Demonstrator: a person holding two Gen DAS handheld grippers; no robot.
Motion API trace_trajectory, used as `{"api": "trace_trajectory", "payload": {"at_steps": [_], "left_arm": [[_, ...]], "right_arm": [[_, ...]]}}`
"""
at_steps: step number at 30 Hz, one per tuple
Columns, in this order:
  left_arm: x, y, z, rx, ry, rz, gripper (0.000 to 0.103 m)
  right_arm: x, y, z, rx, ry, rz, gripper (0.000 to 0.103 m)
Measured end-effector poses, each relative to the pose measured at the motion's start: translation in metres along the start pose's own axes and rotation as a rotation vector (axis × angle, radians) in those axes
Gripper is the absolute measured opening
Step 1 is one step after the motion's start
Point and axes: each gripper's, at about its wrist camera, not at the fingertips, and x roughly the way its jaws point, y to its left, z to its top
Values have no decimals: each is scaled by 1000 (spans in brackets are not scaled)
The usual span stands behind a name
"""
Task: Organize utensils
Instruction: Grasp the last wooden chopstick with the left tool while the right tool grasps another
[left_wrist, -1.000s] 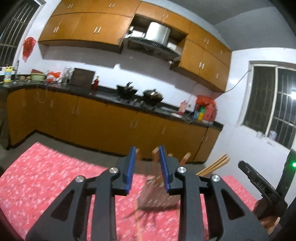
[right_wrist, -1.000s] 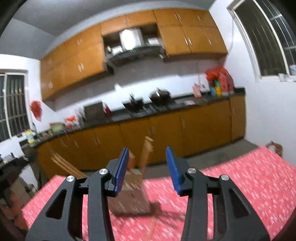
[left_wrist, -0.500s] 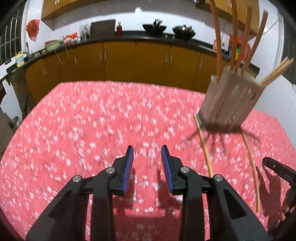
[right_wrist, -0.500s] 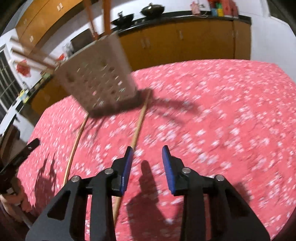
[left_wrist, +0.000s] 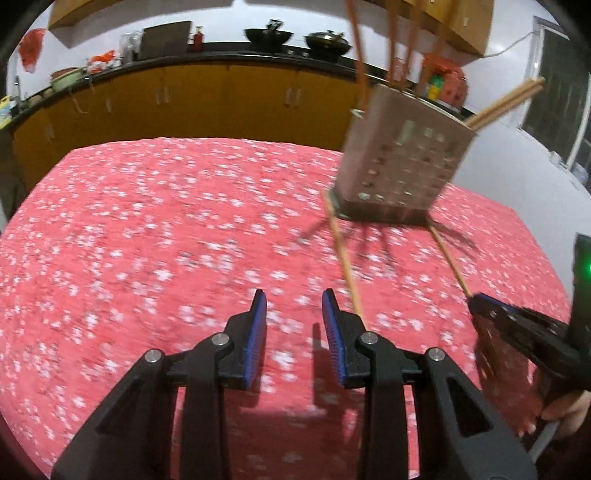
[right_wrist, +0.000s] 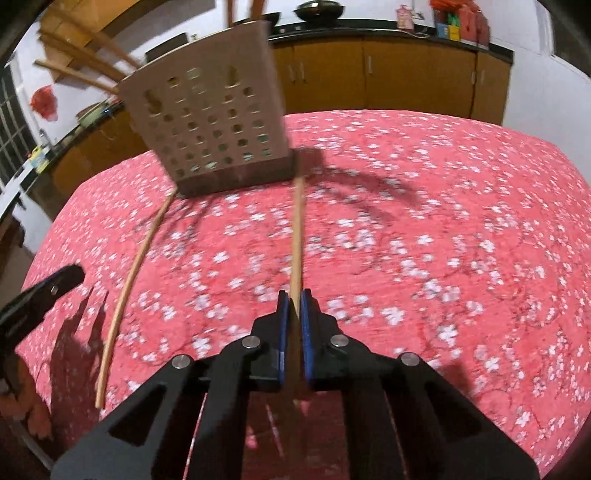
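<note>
The right gripper (right_wrist: 294, 300), half open a moment ago, is now clamped on a thin wooden chopstick (right_wrist: 296, 236) lying on the red cloth (right_wrist: 424, 229) before the perforated holder (right_wrist: 210, 125) (its far end is shadowed). The left gripper (left_wrist: 294, 306) is parted, empty.

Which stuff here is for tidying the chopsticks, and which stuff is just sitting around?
For the job:
- right gripper, shut on the chopstick
- left gripper, open and holding nothing
- other chopstick, loose on the tablecloth
- utensil holder

Just sitting around:
- woks on the counter
- red bag on the wall
</note>
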Motion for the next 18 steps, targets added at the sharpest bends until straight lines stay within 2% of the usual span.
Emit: {"api": "trace_trajectory", "payload": {"at_steps": [6, 15, 18], "left_arm": [[8, -24, -6, 45, 21, -38, 36], [24, -45, -10, 111, 67, -24, 36], [32, -52, -13, 141, 90, 4, 27]], "right_arm": [[-2, -29, 6, 73, -22, -80, 7], [0, -39, 8, 79, -25, -88, 7], [-1, -39, 8, 78, -24, -85, 7]]}}
